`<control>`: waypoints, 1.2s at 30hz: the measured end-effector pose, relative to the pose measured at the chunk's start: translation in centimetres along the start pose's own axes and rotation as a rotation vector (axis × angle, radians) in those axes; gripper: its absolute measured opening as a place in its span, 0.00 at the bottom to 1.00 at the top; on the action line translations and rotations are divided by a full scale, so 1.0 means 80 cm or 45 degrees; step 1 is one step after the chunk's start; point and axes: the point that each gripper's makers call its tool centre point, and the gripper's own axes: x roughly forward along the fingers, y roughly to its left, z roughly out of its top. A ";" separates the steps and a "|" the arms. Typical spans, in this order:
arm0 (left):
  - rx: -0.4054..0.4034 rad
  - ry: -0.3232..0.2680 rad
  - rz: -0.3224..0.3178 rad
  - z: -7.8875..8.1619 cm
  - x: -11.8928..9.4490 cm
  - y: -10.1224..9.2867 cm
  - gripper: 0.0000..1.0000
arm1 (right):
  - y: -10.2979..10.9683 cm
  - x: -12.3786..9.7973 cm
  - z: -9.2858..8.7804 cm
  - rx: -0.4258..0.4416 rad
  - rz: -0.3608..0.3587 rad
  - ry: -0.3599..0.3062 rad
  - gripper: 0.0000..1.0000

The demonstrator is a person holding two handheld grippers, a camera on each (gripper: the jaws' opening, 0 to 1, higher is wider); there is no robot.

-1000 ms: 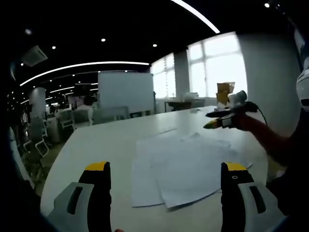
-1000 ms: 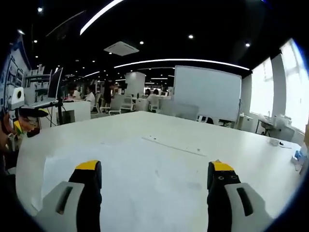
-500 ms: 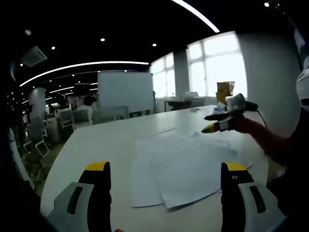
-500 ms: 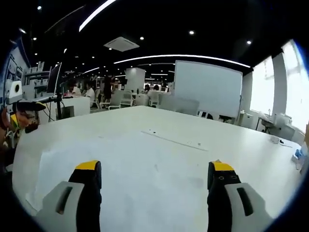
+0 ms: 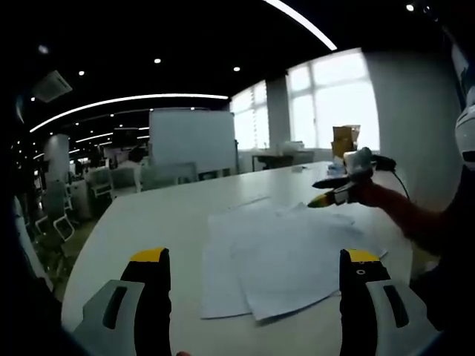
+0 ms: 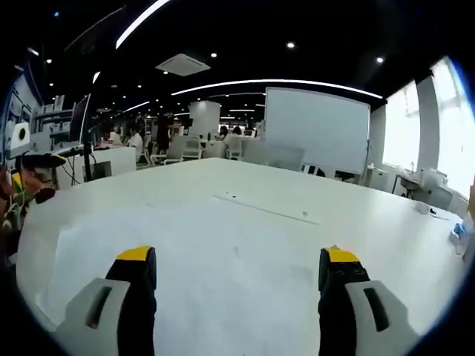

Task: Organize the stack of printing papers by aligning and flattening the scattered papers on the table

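Several white printing sheets (image 5: 286, 256) lie fanned and overlapping on the white table (image 5: 148, 222), just ahead of my left gripper (image 5: 254, 297). Its jaws stand wide open with nothing between them, short of the sheets' near edge. My right gripper (image 5: 334, 194) comes in from the right, held by a hand (image 5: 375, 194), hovering over the sheets' far right corner. In the right gripper view my right gripper (image 6: 237, 297) is open over the bare table (image 6: 245, 252), a faint sheet (image 6: 78, 252) lies at lower left, and the left gripper (image 6: 30, 159) shows at the left edge.
A thin pale strip (image 6: 263, 209) lies flat farther out on the table. A whiteboard (image 5: 193, 141) and office chairs (image 5: 111, 182) stand beyond the far edge. Small items (image 6: 456, 237) sit near the table's right edge, and a yellowish box (image 5: 346, 141) stands by the windows.
The right gripper has drifted slightly left and down toward the sheets' far corner, and its view has shifted a little. The left gripper and the sheets have stayed still.
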 end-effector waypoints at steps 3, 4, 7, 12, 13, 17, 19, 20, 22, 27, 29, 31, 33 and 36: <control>-0.001 -0.003 0.001 0.000 -0.001 0.000 0.97 | -0.001 0.002 -0.002 0.003 -0.001 0.003 0.85; -0.001 -0.003 0.002 0.000 -0.001 0.001 0.97 | -0.001 0.002 -0.002 0.004 0.000 0.003 0.85; -0.001 -0.005 0.002 0.000 -0.001 0.000 0.97 | -0.002 0.004 -0.004 0.006 -0.002 0.008 0.85; -0.003 -0.006 0.000 0.000 -0.002 0.000 0.97 | -0.002 0.005 -0.009 0.009 -0.003 0.016 0.85; -0.004 -0.006 0.001 0.000 -0.002 0.000 0.97 | -0.002 0.006 -0.010 0.010 -0.004 0.018 0.85; -0.003 -0.008 0.002 0.001 -0.003 0.000 0.97 | -0.003 0.008 -0.013 0.012 -0.004 0.025 0.85; -0.003 -0.009 0.002 0.001 -0.003 0.000 0.97 | -0.003 0.009 -0.015 0.012 -0.004 0.029 0.85; -0.003 -0.010 0.002 0.001 -0.003 0.001 0.97 | -0.003 0.009 -0.016 0.012 -0.004 0.031 0.85; -0.004 -0.011 0.001 0.001 -0.003 0.001 0.97 | -0.003 0.010 -0.017 0.012 -0.003 0.033 0.85; -0.003 -0.008 -0.003 0.001 -0.002 0.000 0.97 | -0.003 0.014 -0.021 0.018 -0.003 0.039 0.85; -0.002 -0.008 -0.004 0.001 -0.001 0.000 0.97 | -0.004 0.017 -0.023 0.021 -0.001 0.043 0.84; -0.002 -0.006 -0.004 0.000 -0.001 0.001 0.97 | -0.004 0.019 -0.024 0.023 0.000 0.047 0.84; -0.002 -0.004 -0.004 0.000 0.000 0.001 0.97 | -0.004 0.020 -0.026 0.023 0.002 0.051 0.84; -0.002 -0.005 -0.008 0.000 0.001 0.000 0.97 | -0.003 0.021 -0.027 0.021 0.003 0.054 0.84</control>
